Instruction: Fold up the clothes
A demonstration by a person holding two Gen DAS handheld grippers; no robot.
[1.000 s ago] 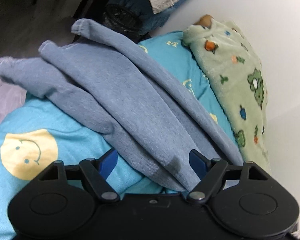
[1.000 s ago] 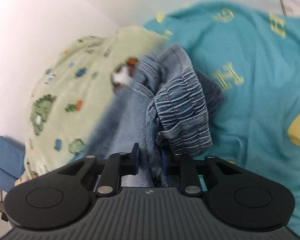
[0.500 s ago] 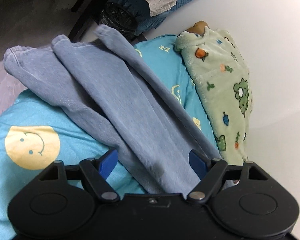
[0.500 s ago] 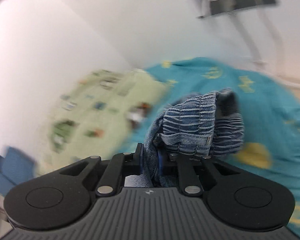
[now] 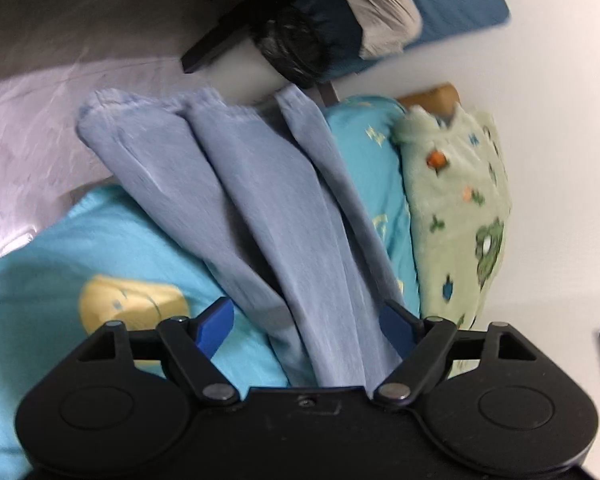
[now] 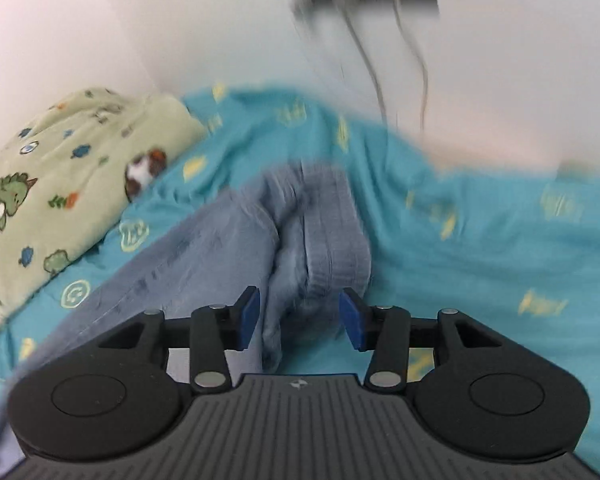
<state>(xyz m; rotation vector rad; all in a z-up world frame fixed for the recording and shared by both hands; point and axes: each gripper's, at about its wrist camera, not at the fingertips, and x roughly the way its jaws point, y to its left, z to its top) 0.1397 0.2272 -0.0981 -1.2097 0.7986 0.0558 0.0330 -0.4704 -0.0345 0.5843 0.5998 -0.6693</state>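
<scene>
The trousers [image 5: 260, 216] are stretched lengthwise ahead of the unclenched left gripper [image 5: 308, 326]; their waistband [image 6: 324, 224] is seen between the just-opened right gripper [image 6: 299, 316].

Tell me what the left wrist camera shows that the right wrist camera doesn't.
Only the left wrist view shows the jeans' leg cuffs, the floor and dark furniture beyond the bed. Only the right wrist view shows the jeans' elastic waistband, lying between the right gripper and its just-opened jaws, plus wall cables. Both show the jeans, teal bedsheet and green dinosaur blanket.
</scene>
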